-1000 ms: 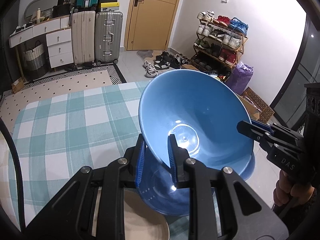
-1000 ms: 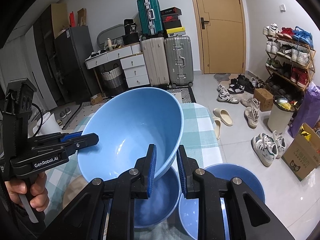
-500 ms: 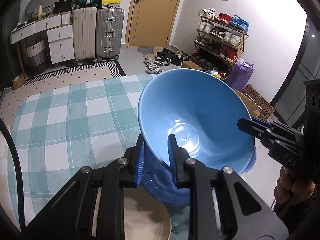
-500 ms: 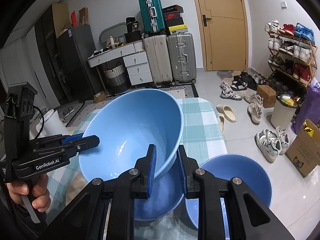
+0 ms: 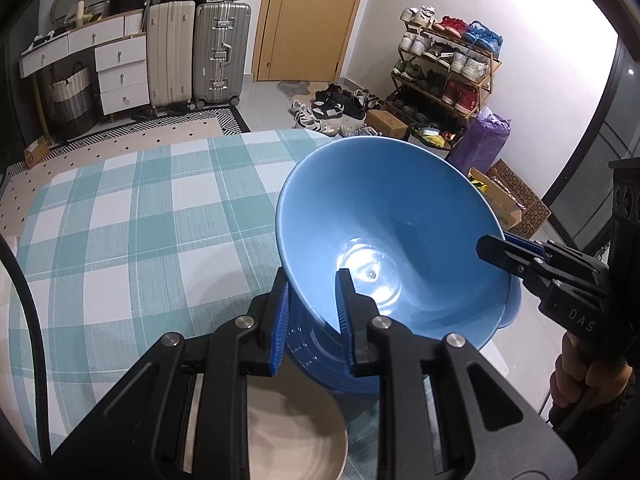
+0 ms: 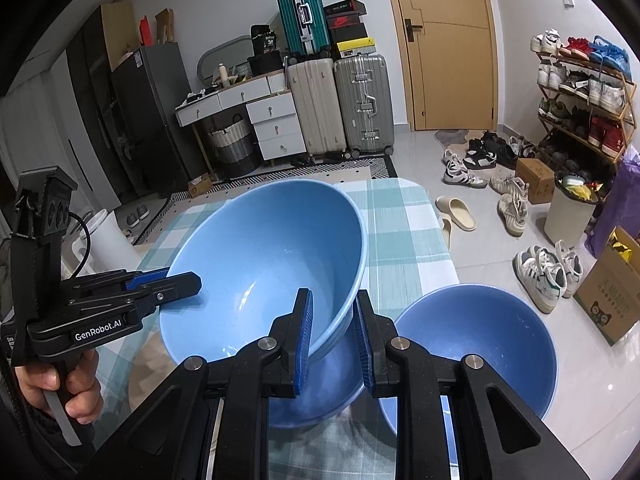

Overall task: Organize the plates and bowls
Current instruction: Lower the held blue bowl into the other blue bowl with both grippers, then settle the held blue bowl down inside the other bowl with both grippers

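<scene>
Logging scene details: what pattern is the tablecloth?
The tablecloth is a teal and white check, clearest in the left wrist view.

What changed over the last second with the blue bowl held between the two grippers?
The held blue bowl has come down a little toward the blue bowl beneath it, closing most of the gap. No grasp changed: the left gripper and right gripper stay clamped on opposite sides of its rim. The third blue bowl, the beige plate and the checked tablecloth lie as before.

right gripper (image 6: 331, 334) | jaws astride bowl (image 6: 260, 264) rim | left gripper (image 6: 188, 280) opposite
</scene>
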The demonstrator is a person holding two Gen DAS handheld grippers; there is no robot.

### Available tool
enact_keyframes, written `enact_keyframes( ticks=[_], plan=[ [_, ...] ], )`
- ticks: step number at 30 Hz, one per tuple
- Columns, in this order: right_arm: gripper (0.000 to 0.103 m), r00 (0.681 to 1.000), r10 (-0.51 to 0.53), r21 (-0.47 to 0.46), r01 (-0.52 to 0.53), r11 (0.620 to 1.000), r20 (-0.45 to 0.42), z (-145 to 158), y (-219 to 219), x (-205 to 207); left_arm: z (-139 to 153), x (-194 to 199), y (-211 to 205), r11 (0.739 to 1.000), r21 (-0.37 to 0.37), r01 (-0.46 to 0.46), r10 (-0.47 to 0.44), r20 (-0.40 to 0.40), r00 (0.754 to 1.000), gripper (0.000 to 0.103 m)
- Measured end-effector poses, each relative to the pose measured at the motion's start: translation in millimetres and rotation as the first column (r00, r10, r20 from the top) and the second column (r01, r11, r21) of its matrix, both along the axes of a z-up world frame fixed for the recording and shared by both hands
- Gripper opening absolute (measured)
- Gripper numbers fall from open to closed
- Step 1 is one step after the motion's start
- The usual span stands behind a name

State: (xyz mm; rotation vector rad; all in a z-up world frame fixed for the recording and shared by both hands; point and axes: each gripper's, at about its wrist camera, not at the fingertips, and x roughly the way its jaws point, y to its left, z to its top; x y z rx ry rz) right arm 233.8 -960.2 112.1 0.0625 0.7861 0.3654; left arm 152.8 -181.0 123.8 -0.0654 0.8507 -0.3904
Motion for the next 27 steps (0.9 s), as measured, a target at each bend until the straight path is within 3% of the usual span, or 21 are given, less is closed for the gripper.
enact_keyframes(
  ticks=[27],
  plan=[
    [0.021,0.997,-0.012,-0.050,0.008,0.999,-0.079,-43,6,9,-60,15,-4,0.999,0.053,0.005,-0.001,-0.067,0.998,0.019]
  ],
)
